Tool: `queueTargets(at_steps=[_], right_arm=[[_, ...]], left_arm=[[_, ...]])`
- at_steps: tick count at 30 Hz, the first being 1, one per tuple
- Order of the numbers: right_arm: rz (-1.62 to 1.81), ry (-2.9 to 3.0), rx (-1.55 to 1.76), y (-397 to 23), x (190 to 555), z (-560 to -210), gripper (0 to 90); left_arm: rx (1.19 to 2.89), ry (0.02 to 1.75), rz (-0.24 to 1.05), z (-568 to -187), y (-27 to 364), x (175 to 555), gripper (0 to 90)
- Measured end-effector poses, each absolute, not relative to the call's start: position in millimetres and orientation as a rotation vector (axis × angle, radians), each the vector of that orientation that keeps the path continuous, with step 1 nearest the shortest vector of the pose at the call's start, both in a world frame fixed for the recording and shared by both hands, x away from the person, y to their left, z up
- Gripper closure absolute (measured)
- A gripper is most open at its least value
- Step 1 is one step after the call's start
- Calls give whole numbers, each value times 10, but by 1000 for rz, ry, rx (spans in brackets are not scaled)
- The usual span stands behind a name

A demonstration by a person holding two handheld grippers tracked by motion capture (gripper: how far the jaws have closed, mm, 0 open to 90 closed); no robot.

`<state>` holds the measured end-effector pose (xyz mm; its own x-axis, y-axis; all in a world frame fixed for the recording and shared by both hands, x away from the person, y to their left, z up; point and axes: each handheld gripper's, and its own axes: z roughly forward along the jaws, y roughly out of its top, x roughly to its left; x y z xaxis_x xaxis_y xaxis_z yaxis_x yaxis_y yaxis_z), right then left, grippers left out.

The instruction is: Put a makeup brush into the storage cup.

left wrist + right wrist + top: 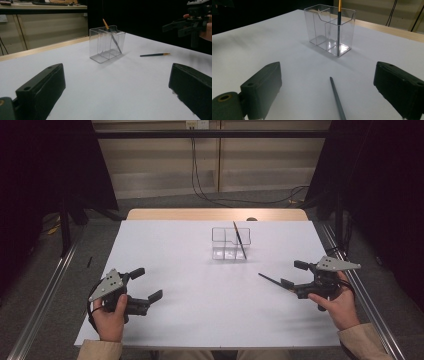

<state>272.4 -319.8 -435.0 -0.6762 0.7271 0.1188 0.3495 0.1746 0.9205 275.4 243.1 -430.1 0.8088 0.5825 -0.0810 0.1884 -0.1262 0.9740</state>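
No readable text, label, brand or number on anything.

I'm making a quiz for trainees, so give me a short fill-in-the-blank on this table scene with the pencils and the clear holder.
1. One pencil stands leaning inside the clear ____, which has several compartments.
2. The second pencil lies flat on the white ____, in front of the right tongs.
3. The jaws of the left tongs stand ____, with nothing between them.
4. The number of pencils in the holder is ____.

Missing words: holder; table; open; one
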Motion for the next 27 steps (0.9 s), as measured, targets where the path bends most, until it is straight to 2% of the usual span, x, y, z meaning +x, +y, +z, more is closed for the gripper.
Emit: queueTargets(at_steps=[27], right_arm=[[1443, 2115, 1041, -3215, 3035, -4350, 84]], left_arm=[[1693, 612, 395, -4263, 2465, 2668, 5]])
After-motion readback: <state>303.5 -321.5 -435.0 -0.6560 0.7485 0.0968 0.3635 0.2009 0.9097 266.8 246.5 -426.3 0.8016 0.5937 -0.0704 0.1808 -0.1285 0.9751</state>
